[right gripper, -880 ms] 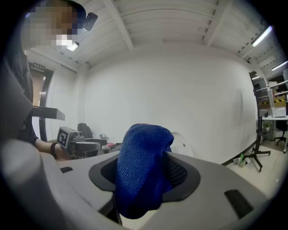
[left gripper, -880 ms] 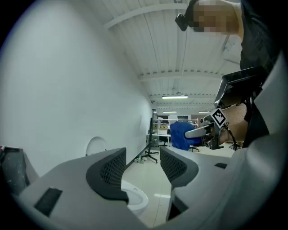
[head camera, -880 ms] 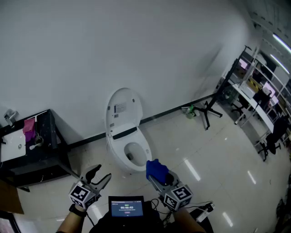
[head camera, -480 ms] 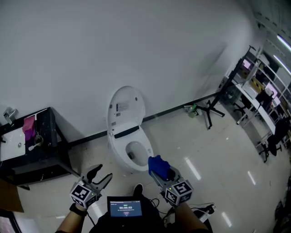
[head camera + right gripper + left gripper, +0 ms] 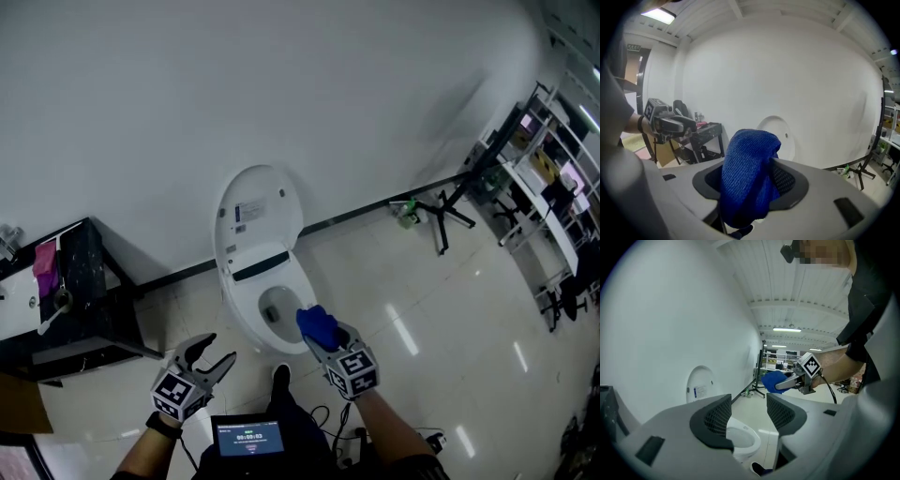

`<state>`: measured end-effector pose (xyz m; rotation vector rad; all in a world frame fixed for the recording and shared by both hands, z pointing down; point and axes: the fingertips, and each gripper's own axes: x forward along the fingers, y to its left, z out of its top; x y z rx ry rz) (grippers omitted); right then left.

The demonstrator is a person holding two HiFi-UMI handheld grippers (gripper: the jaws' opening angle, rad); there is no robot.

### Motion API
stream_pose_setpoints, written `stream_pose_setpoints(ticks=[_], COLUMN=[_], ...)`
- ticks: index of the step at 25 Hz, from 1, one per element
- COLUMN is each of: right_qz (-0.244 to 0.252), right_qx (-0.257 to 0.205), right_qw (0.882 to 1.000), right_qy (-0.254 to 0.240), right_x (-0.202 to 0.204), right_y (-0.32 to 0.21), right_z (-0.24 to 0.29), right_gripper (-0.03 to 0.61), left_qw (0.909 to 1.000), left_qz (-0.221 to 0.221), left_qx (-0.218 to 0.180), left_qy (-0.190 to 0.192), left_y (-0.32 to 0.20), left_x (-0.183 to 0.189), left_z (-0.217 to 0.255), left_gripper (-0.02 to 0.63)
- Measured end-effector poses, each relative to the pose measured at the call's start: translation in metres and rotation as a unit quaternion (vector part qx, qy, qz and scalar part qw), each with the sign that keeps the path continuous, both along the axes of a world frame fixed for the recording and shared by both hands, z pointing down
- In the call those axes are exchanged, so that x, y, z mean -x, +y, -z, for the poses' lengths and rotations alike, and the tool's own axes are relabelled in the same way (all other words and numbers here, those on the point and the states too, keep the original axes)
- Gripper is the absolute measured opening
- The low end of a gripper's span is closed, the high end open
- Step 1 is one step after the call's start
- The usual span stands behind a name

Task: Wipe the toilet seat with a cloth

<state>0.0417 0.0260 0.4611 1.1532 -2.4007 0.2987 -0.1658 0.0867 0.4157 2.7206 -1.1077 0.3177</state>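
Note:
A white toilet (image 5: pixel 261 295) stands against the wall, lid (image 5: pixel 255 217) raised, seat (image 5: pixel 240 313) around the open bowl. My right gripper (image 5: pixel 316 330) is shut on a blue cloth (image 5: pixel 318 325), held just above the seat's front right rim. The right gripper view shows the cloth (image 5: pixel 749 177) bunched between the jaws, with the lid (image 5: pixel 777 136) behind. My left gripper (image 5: pixel 212 357) is open and empty, low to the left of the bowl. In the left gripper view, the open left gripper (image 5: pixel 748 414) frames the bowl (image 5: pixel 740 438), and the cloth (image 5: pixel 773 381) hangs at the right.
A black cabinet (image 5: pixel 80 300) with a white sink top (image 5: pixel 19 312) stands left of the toilet. A tripod base (image 5: pixel 448 211) and a green bottle (image 5: pixel 408 217) lie by the wall at the right. Shelves and desks (image 5: pixel 548 169) fill the far right. A tablet (image 5: pixel 248 438) hangs at my chest.
I have stepped closer to the toilet. My right gripper with the blue cloth has moved forward and left, up to the seat's front rim. The left gripper stays open at the left.

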Motion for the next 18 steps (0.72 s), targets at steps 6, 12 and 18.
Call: stream_pose_setpoints(ticks=[6,12,18], right_qz=[0.038,0.107,0.179], right_qx=[0.074,0.118,0.124], right_qw=[0.994,0.978,0.951], right_qy=[0.070,0.138,0.221], right_x=[-0.019,-0.024,-0.013], right_y=[-0.093,-0.182,-0.266], right_z=[-0.098,-0.217,-0.331], right_gripper=[0.252,0.252,0.252], left_qw=[0.9981,0.9922,0.9827], left_qz=[-0.004,0.008,0.050], left_qx=[0.059,0.120,0.178], left_qy=[-0.018,-0.030,-0.010], left_y=[-0.073,-0.146,-0.212], left_x=[-0.038,-0.057,-0.079], left_z=[-0.046,-0.123,-0.173], left_gripper=[0.238,0.238,0.238])
